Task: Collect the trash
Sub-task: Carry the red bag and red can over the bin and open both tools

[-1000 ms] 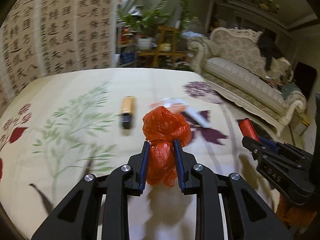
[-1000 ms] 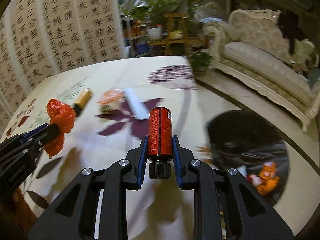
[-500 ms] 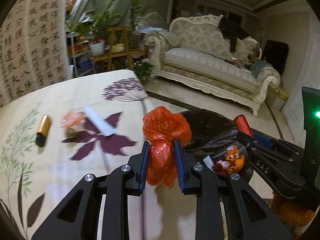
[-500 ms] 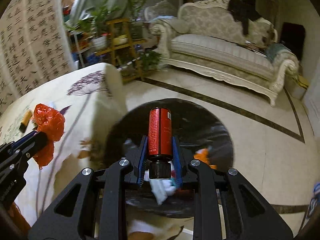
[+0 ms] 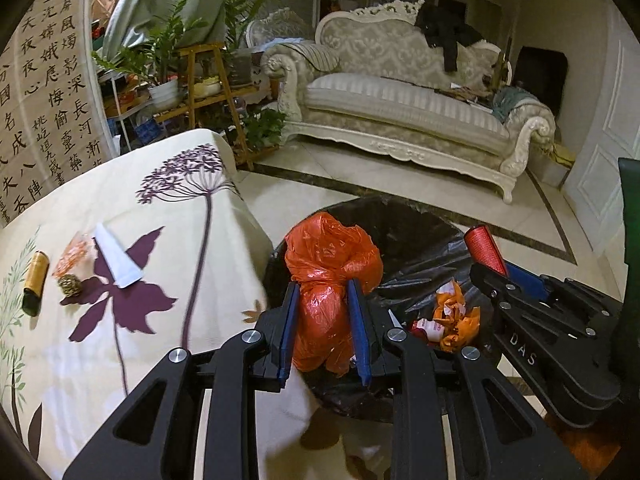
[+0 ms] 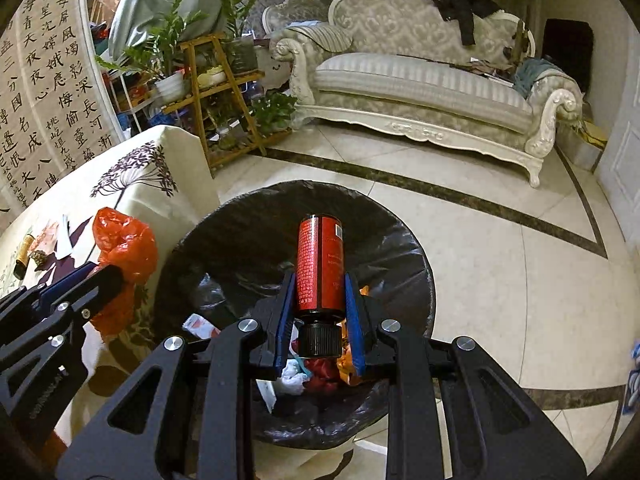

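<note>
Worktop (image 5: 80, 352) under its flower-printed cloth runs along the left of both views, and beside its edge on the floor stands the bin (image 6: 404, 240), lined with a black bag and already holding scraps of wrapper and paper. Left tool (image 5: 324, 320) has its blue-padded fingers closed on a crumpled orange plastic bag (image 5: 332, 264), held over the near rim of the bin where the cloth falls away. Right tool (image 6: 319, 312) is clamped round a red bottle (image 6: 320, 264) with a black cap, base pointing forward, hanging right over the open mouth of the bin. Judging by this, the step in hand is the drop: both pieces are carried and need only be let go. The next move calls for opening the right fingers first, since the bottle is well centred, and nudging the left tool a little further over the opening so the light bag falls inside. On the cloth remain a white paper scrap (image 5: 116, 258), a gold tube (image 5: 35, 282), an orange wrapper (image 5: 74, 250) and a small brown lump (image 5: 70, 283)
</note>
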`<state>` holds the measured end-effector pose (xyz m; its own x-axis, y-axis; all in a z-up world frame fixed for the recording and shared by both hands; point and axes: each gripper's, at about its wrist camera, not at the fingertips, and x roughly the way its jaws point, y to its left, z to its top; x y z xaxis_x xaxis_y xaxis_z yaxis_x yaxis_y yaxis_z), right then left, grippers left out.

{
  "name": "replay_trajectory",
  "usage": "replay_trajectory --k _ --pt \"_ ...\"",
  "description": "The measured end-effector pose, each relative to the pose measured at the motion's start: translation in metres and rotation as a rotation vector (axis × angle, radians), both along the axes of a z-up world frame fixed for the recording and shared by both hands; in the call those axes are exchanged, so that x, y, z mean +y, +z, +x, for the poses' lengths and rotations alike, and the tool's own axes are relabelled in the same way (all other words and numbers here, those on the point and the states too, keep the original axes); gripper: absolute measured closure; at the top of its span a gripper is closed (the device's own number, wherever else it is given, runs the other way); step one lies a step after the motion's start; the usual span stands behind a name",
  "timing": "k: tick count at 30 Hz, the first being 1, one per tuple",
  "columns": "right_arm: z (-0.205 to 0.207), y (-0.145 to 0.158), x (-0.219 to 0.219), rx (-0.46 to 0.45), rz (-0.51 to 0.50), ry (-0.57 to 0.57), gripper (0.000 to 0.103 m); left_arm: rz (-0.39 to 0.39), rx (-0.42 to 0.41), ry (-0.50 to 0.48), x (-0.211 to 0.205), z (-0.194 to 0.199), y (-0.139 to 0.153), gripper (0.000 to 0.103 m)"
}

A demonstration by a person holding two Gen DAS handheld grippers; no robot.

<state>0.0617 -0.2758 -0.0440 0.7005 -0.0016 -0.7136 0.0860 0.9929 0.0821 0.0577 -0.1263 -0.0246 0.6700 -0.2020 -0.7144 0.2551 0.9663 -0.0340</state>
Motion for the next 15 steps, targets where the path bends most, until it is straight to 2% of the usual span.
replay_trajectory --k 2,4,6,10,12,15 --pt "0.0018 -0.0008 -0.0023 0.001 0.004 -0.008 0.078 0.007 0.022 -0.004 -0.0031 0.0035 -0.0044 0.076" --pt "0.0019 -0.002 -0.0056 0.003 0.01 -0.015 0.07 0.009 0.035 -0.007 -0.0044 0.0056 -0.0061 0.072" --pt "0.001 -0.0014 -0.0073 -0.001 0.011 -0.023 0.067 0.006 0.031 -0.01 -0.0046 0.0049 -0.0052 0.061" --pt "-0.0005 0.001 -0.0065 -0.008 0.01 -0.026 0.065 0.004 0.02 -0.005 -0.0047 0.0032 -0.003 0.054" --pt "-0.001 0.0028 -0.0054 -0.012 0.008 -0.029 0.061 0.0 0.014 0.003 -0.0028 0.0021 -0.0011 0.044" --pt "-0.0028 0.0079 -0.0012 -0.024 0.003 -0.027 0.058 -0.02 0.005 0.026 0.0041 0.0005 0.0038 0.039"
